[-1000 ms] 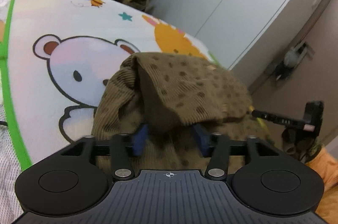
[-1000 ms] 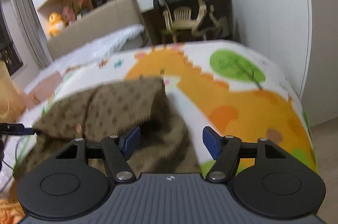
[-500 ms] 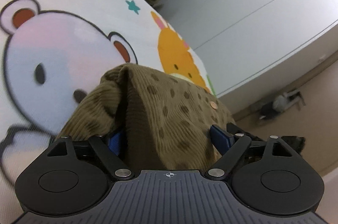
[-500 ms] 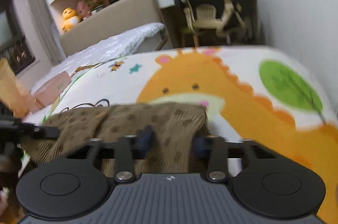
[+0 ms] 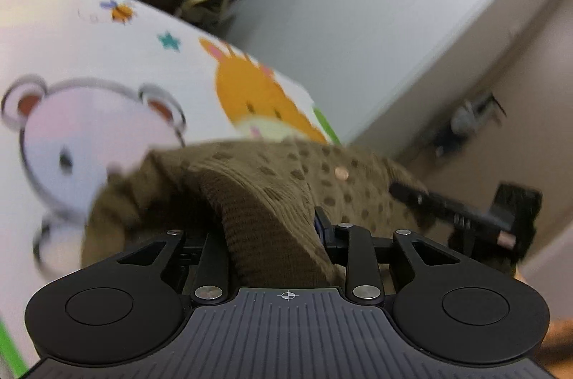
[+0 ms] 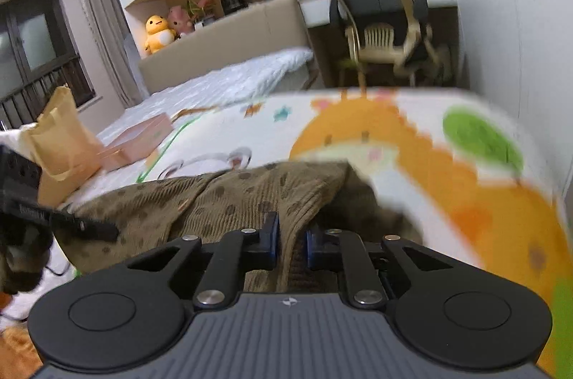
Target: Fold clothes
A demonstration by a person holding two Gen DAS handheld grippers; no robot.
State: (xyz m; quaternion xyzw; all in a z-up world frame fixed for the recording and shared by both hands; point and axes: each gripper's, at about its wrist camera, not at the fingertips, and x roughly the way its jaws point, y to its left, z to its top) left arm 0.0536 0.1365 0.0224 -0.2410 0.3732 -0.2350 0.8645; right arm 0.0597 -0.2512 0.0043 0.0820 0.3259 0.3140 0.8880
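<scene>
My left gripper point(image 5: 272, 236) tilts downward at lower centre, jaws closing on the brown dotted sweater point(image 5: 286, 178). My right gripper point(image 6: 290, 241), angled likewise, is closing on a sweater fold.

Left gripper point(image 5: 272, 228): near finger pad buried under a fold of the brown garment point(image 5: 272, 200), jaws closing on it; playmat point(image 5: 107, 64) prints motion-blurred, its near-left part cut by the picture edge; right wrist view: mat's right edge smeared; dark object point(image 5: 462, 121) by the wall too blurred to identify.
</scene>
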